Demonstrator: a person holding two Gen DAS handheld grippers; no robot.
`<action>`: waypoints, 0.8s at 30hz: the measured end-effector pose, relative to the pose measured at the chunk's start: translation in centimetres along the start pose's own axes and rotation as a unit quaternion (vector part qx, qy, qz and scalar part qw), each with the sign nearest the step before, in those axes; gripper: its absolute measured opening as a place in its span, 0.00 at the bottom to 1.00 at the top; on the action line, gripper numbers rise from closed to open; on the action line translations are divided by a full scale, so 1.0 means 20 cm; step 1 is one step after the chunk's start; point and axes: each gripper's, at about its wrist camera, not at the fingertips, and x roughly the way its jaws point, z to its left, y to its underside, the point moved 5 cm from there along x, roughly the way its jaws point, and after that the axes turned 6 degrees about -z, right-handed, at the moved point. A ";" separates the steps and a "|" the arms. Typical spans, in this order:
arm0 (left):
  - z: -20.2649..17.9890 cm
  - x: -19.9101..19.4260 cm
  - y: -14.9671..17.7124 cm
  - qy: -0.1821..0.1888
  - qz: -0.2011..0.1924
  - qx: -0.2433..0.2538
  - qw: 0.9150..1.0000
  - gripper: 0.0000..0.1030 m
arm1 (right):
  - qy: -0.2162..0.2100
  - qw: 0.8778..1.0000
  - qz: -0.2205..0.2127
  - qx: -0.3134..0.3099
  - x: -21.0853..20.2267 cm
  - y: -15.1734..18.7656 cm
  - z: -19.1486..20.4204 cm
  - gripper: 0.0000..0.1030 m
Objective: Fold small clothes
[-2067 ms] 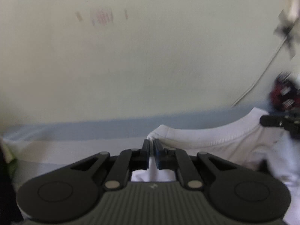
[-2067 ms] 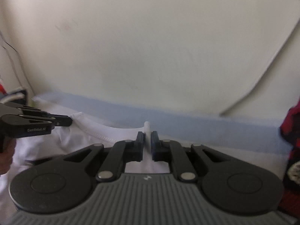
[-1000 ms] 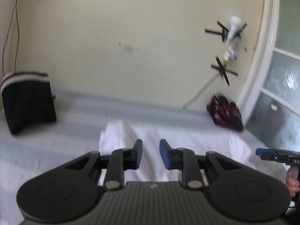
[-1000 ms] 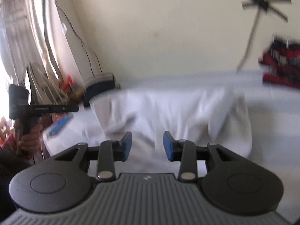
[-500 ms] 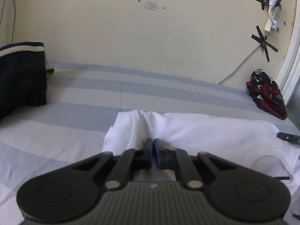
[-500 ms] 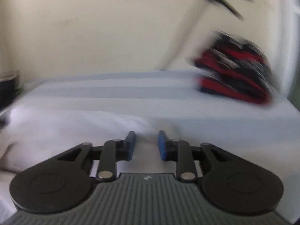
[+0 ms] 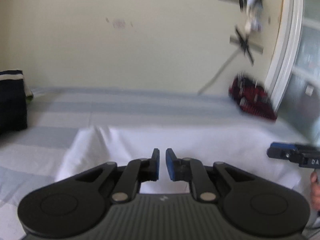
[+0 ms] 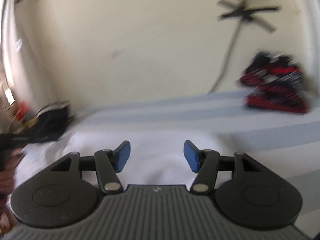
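Hovering over the near edge of the white garment (image 7: 180,140), the left gripper (image 7: 162,165) shows a narrow empty gap between its pads while the right gripper (image 8: 157,156) stands wide and empty, the garment spread flat on the striped sheet (image 7: 140,108), red-black cloth (image 7: 252,100) beyond it.

Bare striped bed (image 7: 140,108) between dark bundles (image 7: 12,102).
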 end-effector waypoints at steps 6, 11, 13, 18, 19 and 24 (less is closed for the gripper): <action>0.03 0.12 0.07 -0.018 0.046 -0.016 0.999 0.09 | 0.048 0.997 0.053 0.029 0.10 0.13 -0.15 0.40; -0.03 0.07 -0.07 0.062 0.012 -0.061 0.996 0.09 | 0.048 0.990 0.010 0.129 -0.17 0.05 -0.32 0.46; -0.11 0.12 -0.13 0.100 0.009 -0.068 0.993 0.09 | 0.056 0.983 0.010 0.174 -0.23 0.05 -0.40 0.51; -0.28 0.35 -0.16 0.143 0.043 -0.062 0.987 0.09 | 0.067 0.961 0.032 0.266 -0.23 0.11 -0.55 0.52; -0.30 0.40 -0.15 0.152 0.057 -0.064 0.985 0.09 | 0.061 0.958 0.036 0.278 -0.23 0.12 -0.56 0.52; -0.28 0.62 -0.03 0.127 0.097 -0.064 0.985 0.05 | 0.061 0.958 0.051 0.276 -0.13 0.12 -0.55 0.52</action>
